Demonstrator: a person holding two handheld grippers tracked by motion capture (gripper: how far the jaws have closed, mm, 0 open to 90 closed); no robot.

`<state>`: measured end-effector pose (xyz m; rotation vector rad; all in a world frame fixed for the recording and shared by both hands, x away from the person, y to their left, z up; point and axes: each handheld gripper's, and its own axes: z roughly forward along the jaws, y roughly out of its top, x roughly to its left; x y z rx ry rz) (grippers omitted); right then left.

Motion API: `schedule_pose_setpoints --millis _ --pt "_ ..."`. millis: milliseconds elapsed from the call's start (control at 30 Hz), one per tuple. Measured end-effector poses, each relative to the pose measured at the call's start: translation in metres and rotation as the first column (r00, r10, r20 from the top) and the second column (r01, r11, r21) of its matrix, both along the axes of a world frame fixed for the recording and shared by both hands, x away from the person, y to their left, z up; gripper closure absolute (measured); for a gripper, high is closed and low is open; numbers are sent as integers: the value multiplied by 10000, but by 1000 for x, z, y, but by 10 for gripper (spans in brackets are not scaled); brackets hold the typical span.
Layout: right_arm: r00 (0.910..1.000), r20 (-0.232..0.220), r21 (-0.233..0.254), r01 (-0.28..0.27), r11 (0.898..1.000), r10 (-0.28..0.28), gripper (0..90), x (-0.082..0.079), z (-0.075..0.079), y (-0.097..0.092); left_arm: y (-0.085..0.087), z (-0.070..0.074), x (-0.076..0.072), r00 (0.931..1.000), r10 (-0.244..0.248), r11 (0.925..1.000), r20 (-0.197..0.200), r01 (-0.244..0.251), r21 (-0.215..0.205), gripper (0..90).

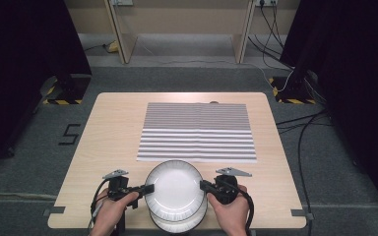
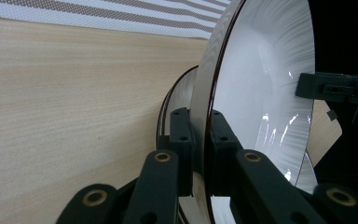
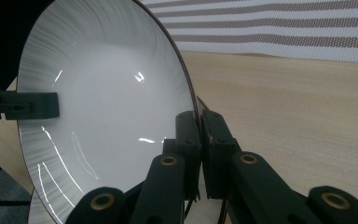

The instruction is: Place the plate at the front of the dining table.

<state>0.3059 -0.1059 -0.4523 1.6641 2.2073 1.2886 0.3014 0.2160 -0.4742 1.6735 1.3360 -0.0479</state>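
A white plate with a thin dark rim (image 1: 174,189) hangs just above a second, similar plate (image 1: 177,226) at the table's near edge. My left gripper (image 1: 150,189) is shut on the upper plate's left rim, and my right gripper (image 1: 203,186) is shut on its right rim. In the left gripper view the jaws (image 2: 200,140) pinch the rim of the plate (image 2: 261,93), with the lower plate (image 2: 179,95) behind it. The right gripper (image 3: 199,140) clamps the opposite rim of the plate (image 3: 107,107); the left gripper's jaw (image 3: 23,105) shows across it.
A grey-and-white striped placemat (image 1: 197,132) lies flat in the middle of the light wooden table (image 1: 113,142), just beyond the plates. Bare wood lies to either side of it. Beyond the table are grey floor, cables and dark stands.
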Motion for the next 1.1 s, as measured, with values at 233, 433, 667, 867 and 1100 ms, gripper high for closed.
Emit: schedule_pose_setpoints --millis 233,433,667,867,1100 --pt "9995 320 -26 89 10000 -88 866 -1 4 -3 -3 2 2 9977 -1 10000 683 1 -3 830" --pt "9985 510 -91 221 9997 -216 866 0 6 -4 -5 4 5 9963 -41 10000 860 42 -1 831" --pt "9974 635 -106 349 9993 -342 865 2 8 -8 -9 5 10 9943 -95 9999 1061 98 -28 831" --pt "9966 746 -193 357 9992 -342 865 5 12 -8 -10 7 12 9934 -67 9999 1146 79 -94 831" --pt "9959 803 -229 441 9988 -421 865 8 14 -10 -13 9 16 9925 -93 9999 1222 105 -92 831"
